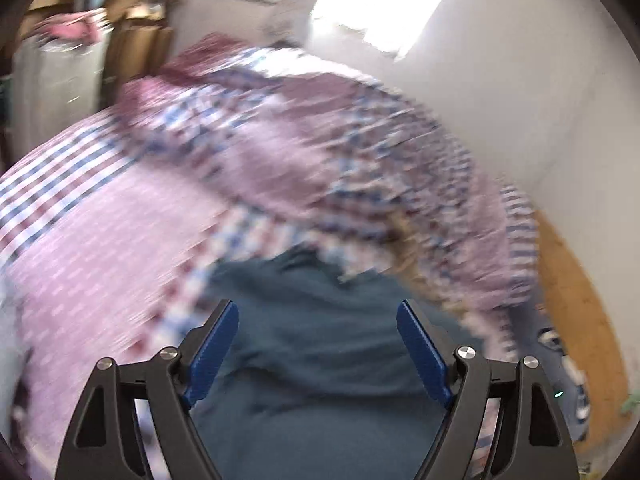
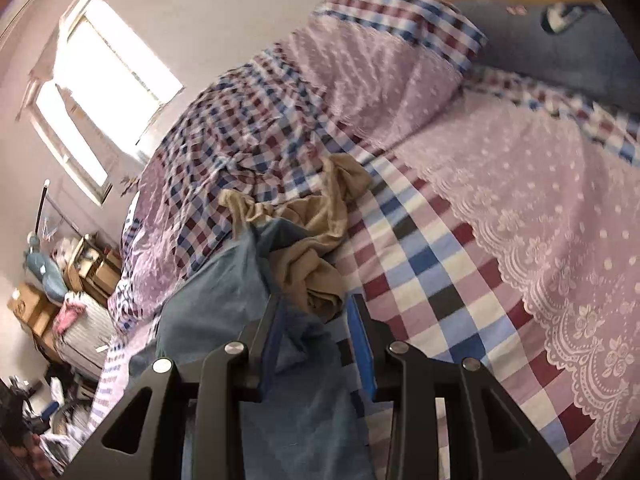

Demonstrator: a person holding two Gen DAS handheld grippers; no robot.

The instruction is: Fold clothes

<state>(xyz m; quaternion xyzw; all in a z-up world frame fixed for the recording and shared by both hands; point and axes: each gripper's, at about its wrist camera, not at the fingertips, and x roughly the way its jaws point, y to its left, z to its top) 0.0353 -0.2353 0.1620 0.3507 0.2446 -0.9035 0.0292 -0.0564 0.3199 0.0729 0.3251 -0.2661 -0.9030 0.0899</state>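
A checked bedspread [image 2: 404, 240] with a pink lace panel is covering the bed, a pillow [image 2: 384, 68] is lying on it, and boxes [image 2: 28, 308] are standing below a bright window [image 2: 108, 80].

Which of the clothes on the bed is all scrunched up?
The tan garment, bunched in a heap just past the right gripper. The blue garment beside it lies smoother.

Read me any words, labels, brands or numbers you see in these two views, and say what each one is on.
None can be read.
Cardboard boxes by the wall: any print is too small to read.
Blue cushion: a dark and white motif, no legible letters.
Left wrist view: blurred throughout, no text to make out.
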